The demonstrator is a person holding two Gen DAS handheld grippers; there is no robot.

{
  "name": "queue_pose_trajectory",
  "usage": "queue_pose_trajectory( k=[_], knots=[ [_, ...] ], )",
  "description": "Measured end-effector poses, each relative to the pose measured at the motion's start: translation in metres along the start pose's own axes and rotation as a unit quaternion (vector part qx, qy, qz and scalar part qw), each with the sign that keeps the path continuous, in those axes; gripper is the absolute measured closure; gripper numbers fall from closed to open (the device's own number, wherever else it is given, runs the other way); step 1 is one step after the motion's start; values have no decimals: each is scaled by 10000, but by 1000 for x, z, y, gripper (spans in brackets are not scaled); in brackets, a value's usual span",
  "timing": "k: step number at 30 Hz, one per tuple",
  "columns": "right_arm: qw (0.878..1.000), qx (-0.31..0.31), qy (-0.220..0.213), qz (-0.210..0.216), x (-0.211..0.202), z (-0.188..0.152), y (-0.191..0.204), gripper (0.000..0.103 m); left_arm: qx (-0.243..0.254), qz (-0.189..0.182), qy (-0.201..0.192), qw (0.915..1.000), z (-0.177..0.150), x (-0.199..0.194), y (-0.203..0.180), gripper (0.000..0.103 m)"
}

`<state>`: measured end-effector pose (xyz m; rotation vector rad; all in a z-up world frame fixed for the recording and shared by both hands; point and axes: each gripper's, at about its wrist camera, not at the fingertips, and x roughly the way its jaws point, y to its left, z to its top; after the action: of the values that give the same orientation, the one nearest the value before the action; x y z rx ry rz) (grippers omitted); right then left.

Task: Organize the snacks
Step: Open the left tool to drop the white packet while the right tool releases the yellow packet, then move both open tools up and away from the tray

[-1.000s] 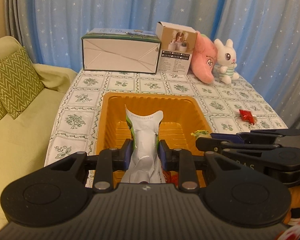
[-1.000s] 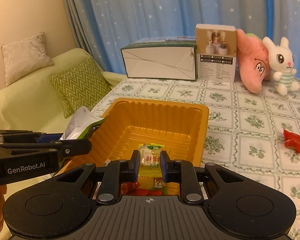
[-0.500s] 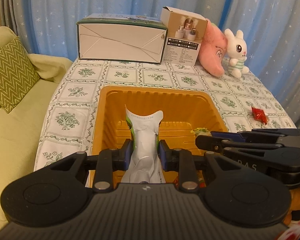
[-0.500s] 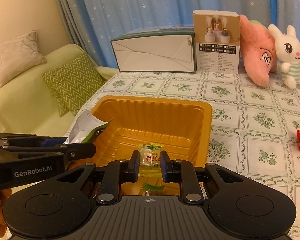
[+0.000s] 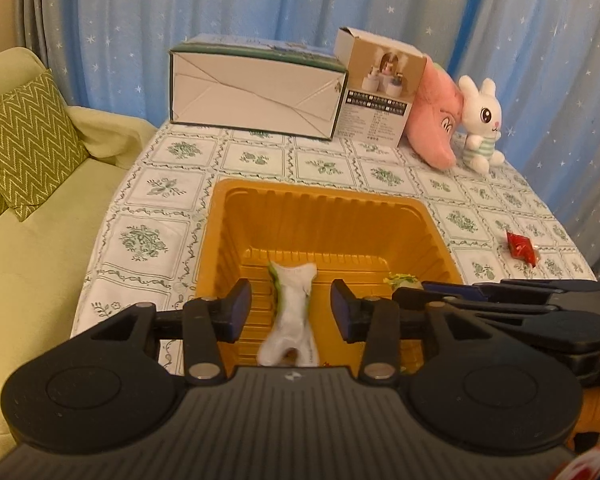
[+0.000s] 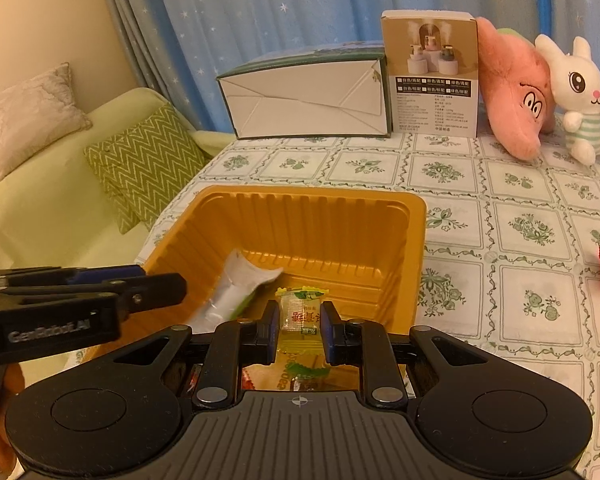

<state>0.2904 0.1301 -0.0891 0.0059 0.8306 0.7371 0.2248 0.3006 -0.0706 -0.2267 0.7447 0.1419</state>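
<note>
My left hand-held gripper (image 5: 291, 307) stands wide open over the near edge of the orange tray (image 5: 324, 216), its pads clear of the white-and-green packet (image 5: 292, 316) that lies between them, down inside the tray. In the right wrist view that packet (image 6: 236, 288) leans against the tray's left wall (image 6: 300, 220), blurred. My right hand-held gripper (image 6: 299, 326) is closed on a small clear candy (image 6: 300, 312) with a yellow-green top, held over the tray's near right part. Under it I see more wrappers on the tray floor, yellow and red, partly hidden by the gripper body. A red snack (image 5: 520, 246) lies on the desk (image 5: 160, 236) to the right of the tray, well apart from it. At the far edge stand a long white box (image 5: 256, 96), a tan box (image 5: 380, 92), a pink plush (image 5: 436, 120) and a white rabbit (image 5: 480, 124).
</note>
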Motion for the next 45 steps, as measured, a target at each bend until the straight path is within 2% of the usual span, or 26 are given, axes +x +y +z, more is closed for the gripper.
queue_pose_trajectory(
  k=[10, 11, 12, 13, 14, 26, 31, 39, 45],
  knots=[
    [9991, 275, -52, 306, -4, 7, 2, 80, -73, 140, -174, 9997, -2, -23, 7, 58],
    [9991, 283, -58, 299, -4, 8, 2, 76, -76, 152, -178, 9997, -3, -24, 7, 57],
    [9991, 306, -80, 288, -6, 8, 1, 56, -82, 164, -177, 9997, -4, -26, 8, 56],
    [9988, 361, -110, 309, -8, 7, -1, 46, -89, 174, -171, 9997, -6, -27, 8, 56],
    [9982, 444, -171, 356, -10, 6, -3, 40, -93, 185, -163, 9997, -8, -29, 8, 56],
    [9960, 764, -437, 152, -77, -7, -20, 40, -120, 179, -260, 9994, -26, -69, -11, 51],
    [9959, 763, -471, -94, -115, -21, -16, 40, -213, 145, -340, 9991, -37, -97, -24, 40],
    [9950, 651, -609, -453, -170, -56, -1, 39, -166, 174, -410, 9989, -61, -144, -50, 28],
    [9927, 744, -673, -675, -201, -80, 0, 32, -40, 170, -480, 9987, -77, -172, -72, 20]
  ],
)
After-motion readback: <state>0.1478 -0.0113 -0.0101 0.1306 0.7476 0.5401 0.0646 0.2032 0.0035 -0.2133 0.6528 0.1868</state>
